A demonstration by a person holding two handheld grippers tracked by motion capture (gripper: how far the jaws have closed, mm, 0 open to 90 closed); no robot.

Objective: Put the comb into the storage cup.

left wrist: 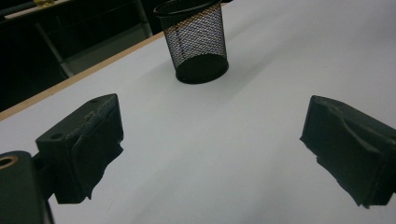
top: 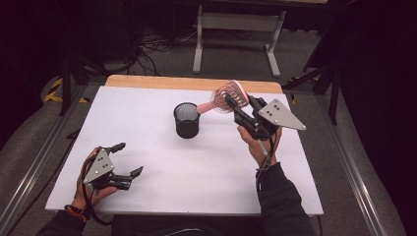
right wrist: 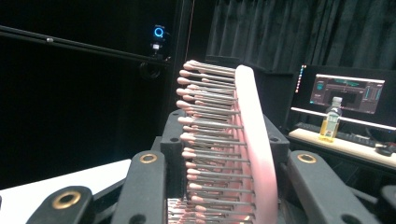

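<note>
Up over the far right part of the white worktop (top: 196,162), the right gripper (top: 236,105) has its fingers clamped on a pink hairbrush (top: 227,97), gripping it by the bristled head. In the high view the brush is held clear of the surface, its head tilted up toward the worktop's wooden back edge and its handle slanting down and to the left, so that the handle's end sits just above the rim of the black mesh pen cup (top: 187,119); whether it touches the rim cannot be told. In the right gripper view the hairbrush (right wrist: 243,140) stands nearly on edge between the two black fingers (right wrist: 175,154), pink-tipped bristles pointing left and the smooth pink back to the right.

The mesh pen cup stands upright near the middle of the worktop, toward its back half. In the left gripper view the cup (left wrist: 198,42) is ahead of the fingers and well apart from them.

The left gripper (top: 129,160) rests low at the near left corner of the worktop, its fingers (left wrist: 88,144) spread wide apart with bare white surface between them.
</note>
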